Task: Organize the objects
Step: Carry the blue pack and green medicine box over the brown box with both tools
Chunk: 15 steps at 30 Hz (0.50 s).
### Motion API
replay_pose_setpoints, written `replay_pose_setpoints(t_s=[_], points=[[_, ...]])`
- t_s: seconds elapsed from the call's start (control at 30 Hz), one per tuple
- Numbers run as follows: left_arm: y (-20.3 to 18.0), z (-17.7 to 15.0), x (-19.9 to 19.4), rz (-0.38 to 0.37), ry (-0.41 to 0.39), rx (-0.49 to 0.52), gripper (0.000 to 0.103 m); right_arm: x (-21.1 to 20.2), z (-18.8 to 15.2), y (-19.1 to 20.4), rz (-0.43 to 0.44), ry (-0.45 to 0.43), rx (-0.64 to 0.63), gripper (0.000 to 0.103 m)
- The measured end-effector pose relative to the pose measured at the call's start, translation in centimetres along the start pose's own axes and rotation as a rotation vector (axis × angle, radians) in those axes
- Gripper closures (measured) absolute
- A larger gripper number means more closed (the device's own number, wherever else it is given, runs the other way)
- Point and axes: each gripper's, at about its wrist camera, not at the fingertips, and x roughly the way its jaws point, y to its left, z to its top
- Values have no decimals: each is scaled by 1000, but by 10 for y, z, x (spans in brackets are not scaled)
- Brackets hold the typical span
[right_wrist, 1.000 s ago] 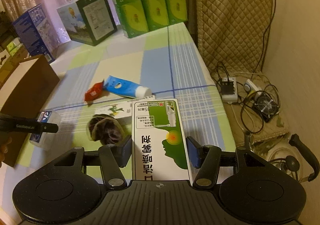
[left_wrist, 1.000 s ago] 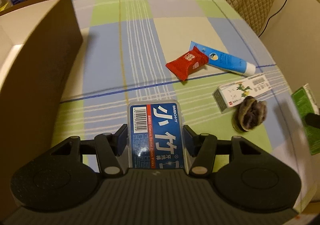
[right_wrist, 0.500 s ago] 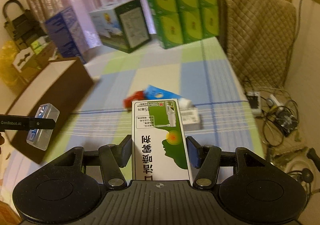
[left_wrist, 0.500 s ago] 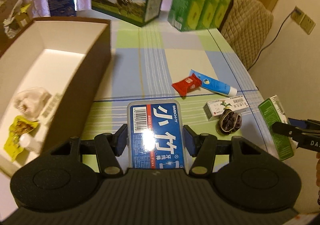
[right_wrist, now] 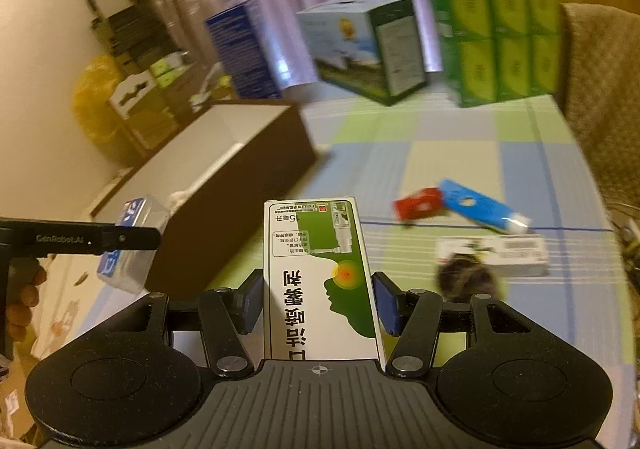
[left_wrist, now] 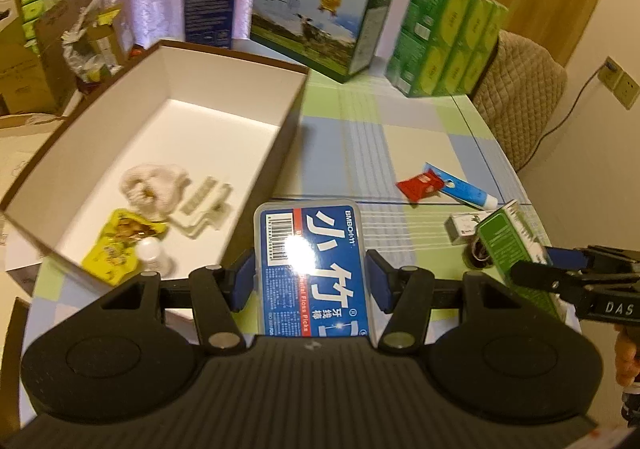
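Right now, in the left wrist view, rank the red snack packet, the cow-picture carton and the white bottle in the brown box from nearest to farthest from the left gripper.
1. White bottle: just ahead-left of the left gripper, inside the brown box at its near corner.
2. Red snack packet: ahead-right on the tablecloth, against the blue tube.
3. Cow-picture carton: far end of the table, beyond the box.

My left gripper (left_wrist: 310, 285) clamps the blue floss pick case (left_wrist: 311, 265) over the near corner of the brown box (left_wrist: 236, 61), whose white inside holds a yellow packet (left_wrist: 116, 245), a small white bottle (left_wrist: 152, 251) and a pale bundle (left_wrist: 154, 187). My right gripper (right_wrist: 319, 307) pinches the green-and-white spray box (right_wrist: 320, 277). On the checked cloth lie a red packet (left_wrist: 420, 187) touching a blue tube (left_wrist: 464, 191), a white carton (right_wrist: 496, 251) and a dark furry item (right_wrist: 466, 281).
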Motion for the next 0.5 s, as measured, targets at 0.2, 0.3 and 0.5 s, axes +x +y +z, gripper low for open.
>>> replay_pose_setpoints(t_s=[0.2, 0.3, 0.5], points=[[32, -3, -20, 26, -27, -30, 50, 20, 5, 36, 52, 16, -33, 50], [50, -3, -28, 42, -41, -42, 50, 32, 10, 55, 83, 19, -47, 50], [85, 4, -37, 76, -62, -53, 50, 57, 24, 96, 146, 21, -82, 50]])
